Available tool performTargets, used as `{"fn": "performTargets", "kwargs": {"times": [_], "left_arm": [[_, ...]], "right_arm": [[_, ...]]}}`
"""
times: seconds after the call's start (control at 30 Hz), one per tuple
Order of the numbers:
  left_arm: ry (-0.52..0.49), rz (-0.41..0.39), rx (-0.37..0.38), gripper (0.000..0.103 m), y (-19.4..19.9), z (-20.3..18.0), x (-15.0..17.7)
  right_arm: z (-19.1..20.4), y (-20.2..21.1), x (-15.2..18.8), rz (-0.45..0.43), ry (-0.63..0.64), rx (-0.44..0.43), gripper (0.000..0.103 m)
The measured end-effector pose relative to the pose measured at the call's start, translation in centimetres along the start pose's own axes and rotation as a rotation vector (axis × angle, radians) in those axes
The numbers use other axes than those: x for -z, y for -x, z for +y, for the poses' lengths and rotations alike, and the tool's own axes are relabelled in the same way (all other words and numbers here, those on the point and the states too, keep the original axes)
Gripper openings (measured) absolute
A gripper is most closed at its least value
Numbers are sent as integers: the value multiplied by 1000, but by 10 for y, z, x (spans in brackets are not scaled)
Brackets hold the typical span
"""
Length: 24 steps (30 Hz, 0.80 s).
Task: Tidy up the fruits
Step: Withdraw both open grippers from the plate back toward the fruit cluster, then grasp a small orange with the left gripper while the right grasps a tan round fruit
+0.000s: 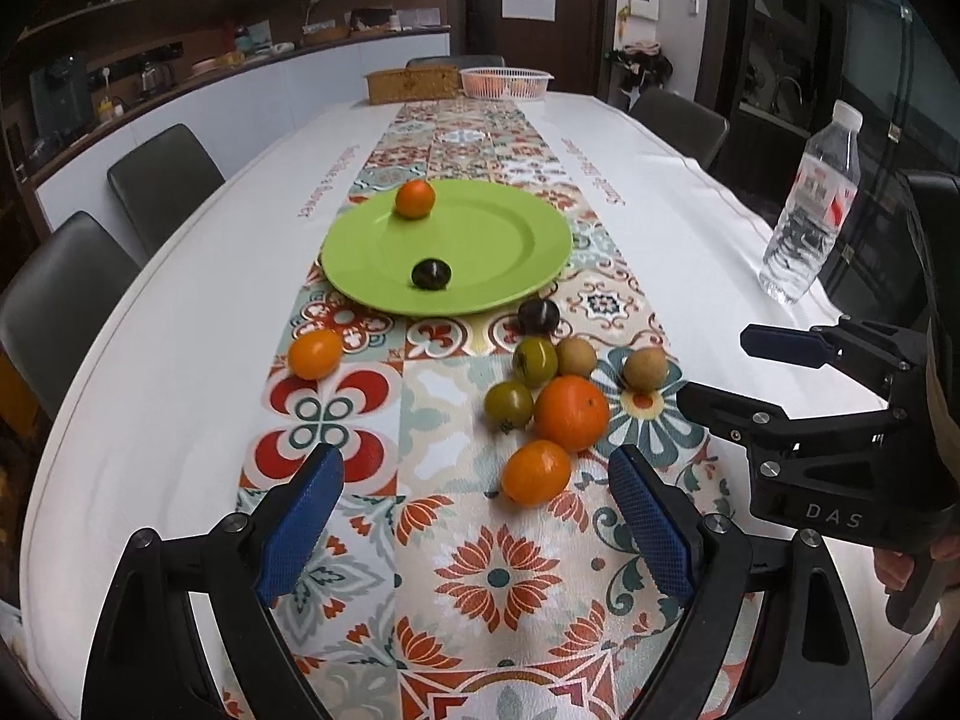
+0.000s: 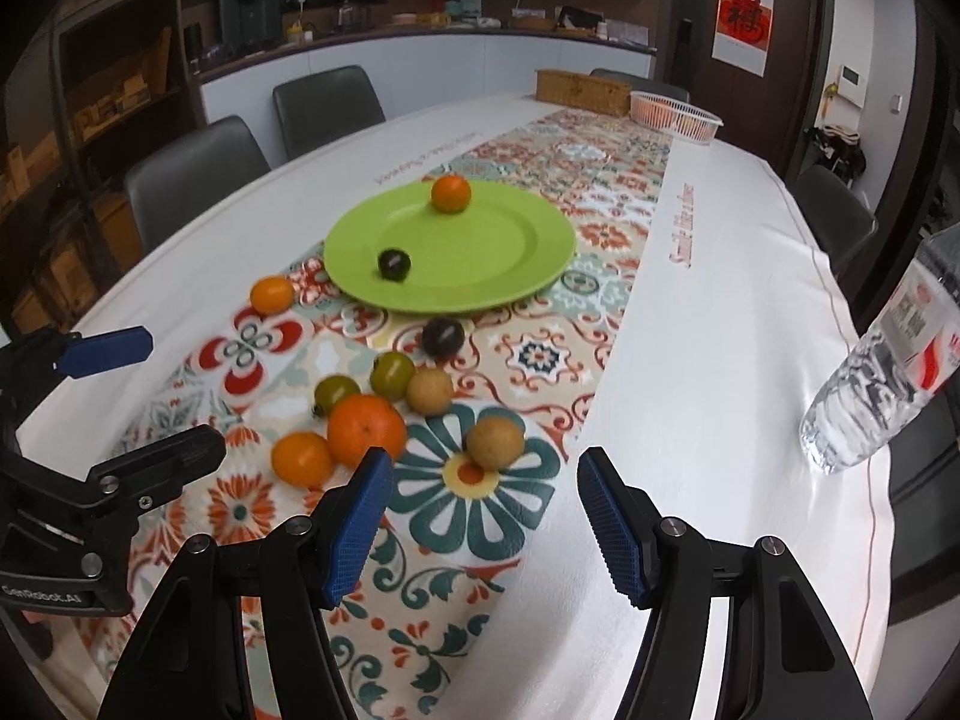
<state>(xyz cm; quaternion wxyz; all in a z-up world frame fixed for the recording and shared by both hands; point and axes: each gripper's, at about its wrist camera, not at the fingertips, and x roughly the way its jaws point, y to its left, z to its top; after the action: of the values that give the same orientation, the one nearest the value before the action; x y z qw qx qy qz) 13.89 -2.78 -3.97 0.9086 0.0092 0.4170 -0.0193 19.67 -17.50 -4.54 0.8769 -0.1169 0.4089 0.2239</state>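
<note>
Left wrist: left tongs (image 1: 474, 516) and right tongs (image 2: 483, 516) both gape empty; green plate (image 1: 480, 240) central, likely fruit destination.

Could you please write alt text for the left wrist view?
Open, empty left gripper above a patterned runner, facing loose fruits and a green plate holding an orange fruit and a dark fruit. The right gripper enters at right.
</note>
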Motion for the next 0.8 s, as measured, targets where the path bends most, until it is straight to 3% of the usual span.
{"fn": "performTargets", "kwargs": {"times": [0.43, 0.67, 0.8], "left_arm": [[-41, 50, 30, 85, -33, -8, 11], [-31, 82, 51, 71, -47, -10, 10], [-19, 96, 74, 57, -52, -10, 8]], "right_arm": [[-6, -33, 5, 62, 12, -13, 64], [-9, -47, 0, 79, 6, -6, 59], [-11, -54, -2, 93, 0, -11, 53]]}}
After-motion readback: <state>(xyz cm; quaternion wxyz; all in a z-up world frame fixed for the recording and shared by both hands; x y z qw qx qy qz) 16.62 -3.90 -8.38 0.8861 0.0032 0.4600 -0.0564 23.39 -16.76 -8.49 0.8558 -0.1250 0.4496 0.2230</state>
